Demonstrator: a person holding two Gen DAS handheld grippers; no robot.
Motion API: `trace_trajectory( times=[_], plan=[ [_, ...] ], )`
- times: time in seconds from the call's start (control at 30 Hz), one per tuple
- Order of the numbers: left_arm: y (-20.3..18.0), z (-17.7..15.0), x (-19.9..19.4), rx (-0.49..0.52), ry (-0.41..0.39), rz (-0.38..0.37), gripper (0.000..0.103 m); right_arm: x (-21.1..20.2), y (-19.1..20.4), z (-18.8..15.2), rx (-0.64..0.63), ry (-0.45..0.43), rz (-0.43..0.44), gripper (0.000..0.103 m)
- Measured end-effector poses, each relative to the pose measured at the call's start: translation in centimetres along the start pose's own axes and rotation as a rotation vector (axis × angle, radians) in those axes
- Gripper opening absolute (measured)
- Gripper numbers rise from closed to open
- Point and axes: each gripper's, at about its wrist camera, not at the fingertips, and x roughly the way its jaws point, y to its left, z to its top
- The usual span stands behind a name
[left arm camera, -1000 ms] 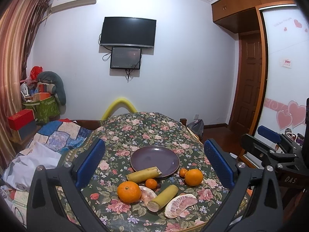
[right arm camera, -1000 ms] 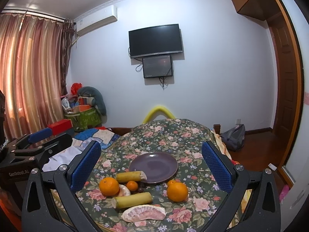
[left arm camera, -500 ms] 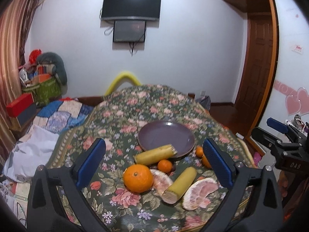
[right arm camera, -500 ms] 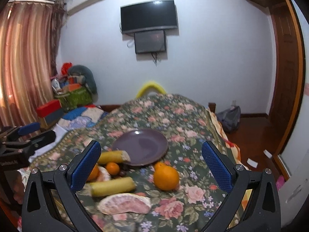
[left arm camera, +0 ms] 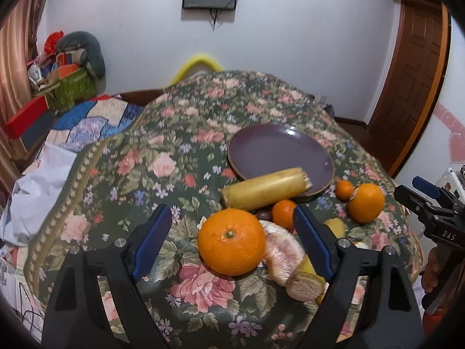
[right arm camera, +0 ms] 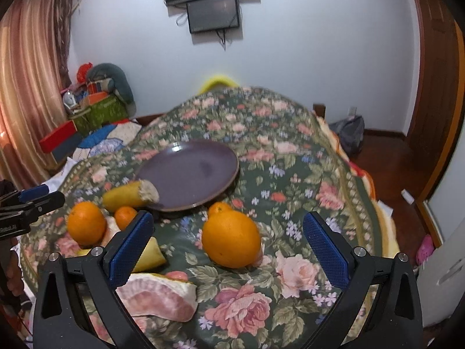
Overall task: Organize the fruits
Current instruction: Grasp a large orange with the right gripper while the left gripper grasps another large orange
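Observation:
A purple plate (left arm camera: 279, 151) (right arm camera: 189, 171) lies empty on the floral table. In the left wrist view my left gripper (left arm camera: 232, 238) is open, its blue pads on either side of a large orange (left arm camera: 231, 241), not touching it. Beside it lie a pomelo piece (left arm camera: 282, 250), a yellow cane piece (left arm camera: 266, 191) resting on the plate rim, and a small mandarin (left arm camera: 283, 209). In the right wrist view my right gripper (right arm camera: 229, 244) is open around a second large orange (right arm camera: 231, 240). A pomelo segment (right arm camera: 157, 293) lies at its left finger.
The floral tablecloth (right arm camera: 290, 174) covers a round table whose edge drops off on the right. A second cane piece (right arm camera: 149, 256) and a tiny mandarin (left arm camera: 344, 189) lie among the fruit. Boxes and bedding (left arm camera: 72, 128) lie to the left. A wooden door (left arm camera: 412, 87) is at right.
Both grippers have moved down and forward toward the table. Each now has a large orange between its open fingers.

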Motion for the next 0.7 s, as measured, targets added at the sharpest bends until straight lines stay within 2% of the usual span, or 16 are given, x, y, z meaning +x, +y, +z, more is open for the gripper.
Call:
trace_trajectory(
  times=[0.27, 0.37, 0.43, 0.57, 0.7],
  plan=[
    [0.5, -1.2, 3.4, -0.015, 0.092, -0.014, 0.079, 3.6, -0.4, -1.3, 0.014, 0.094, 0.019, 0.093],
    [0.6, -1.4, 4.1, -0.027, 0.109, -0.033, 0.078, 4.6, -0.4, -1.6, 0.017, 0.121, 0.029, 0.087],
    [0.6, -1.5, 4.6, -0.034, 0.119, -0.045, 0.078, 5.2, -0.4, -1.7, 0.018, 0.144, 0.037, 0.079],
    [0.6, -1.8, 5.5, -0.043, 0.146, -0.056, 0.071, 5.8, -0.4, -1.9, 0.029, 0.174, 0.062, 0.073],
    [0.9, -2.1, 5.9, -0.064, 0.153, -0.067, 0.069, 6.0, -0.2, -2.0, 0.013, 0.182, 0.042, 0.066]
  ],
)
